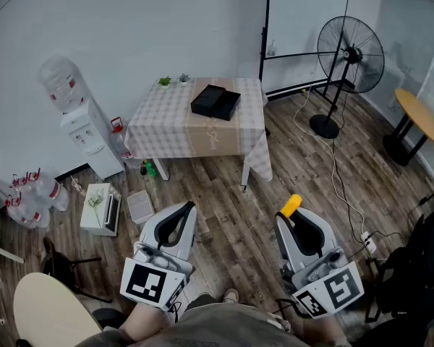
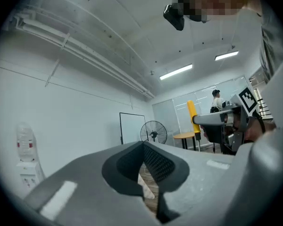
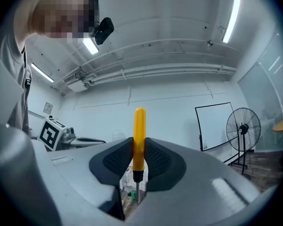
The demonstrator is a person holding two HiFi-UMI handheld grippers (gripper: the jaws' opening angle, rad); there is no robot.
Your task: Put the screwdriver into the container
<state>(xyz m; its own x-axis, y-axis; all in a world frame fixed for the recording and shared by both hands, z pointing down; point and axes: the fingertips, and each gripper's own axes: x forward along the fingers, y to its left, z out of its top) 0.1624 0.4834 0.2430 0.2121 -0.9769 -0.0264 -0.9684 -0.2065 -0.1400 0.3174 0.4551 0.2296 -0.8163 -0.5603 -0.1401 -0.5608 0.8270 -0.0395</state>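
1. White water dispenser (image 1: 87,132) stands against the wall at the far left. Spare bottles (image 1: 30,197) lie on the wood floor (image 1: 224,194) near it.
2. Grey left tongs (image 1: 182,212) hover low over the floor, well short of the tabletop. In the left gripper view the jaws are pressed together at the tips, leaving only a thin slit of floor showing lower down. Nothing lies between them.
3. Checked cloth covers the tabletop (image 1: 173,125), which stands by the wall ahead of both tongs. The black container (image 1: 215,101) sits on it, toward the back and right of centre. Two small green plants (image 1: 164,81) stand at the rear edge.
4. Grey right tongs (image 1: 295,219) are clenched on the screwdriver (image 1: 291,205). The ribbed pads pinch its yellow handle, whose rounded end stands out past the jaw tips. The black collar and metal shaft point back toward the tongs' body. The screwdriver is thus held in the air over the floor, well apart from the container.
5. Black standing fan (image 1: 349,53) is at the far right, beside a whiteboard (image 1: 304,13). A round yellow table (image 1: 419,114) stands at the edge of the view.
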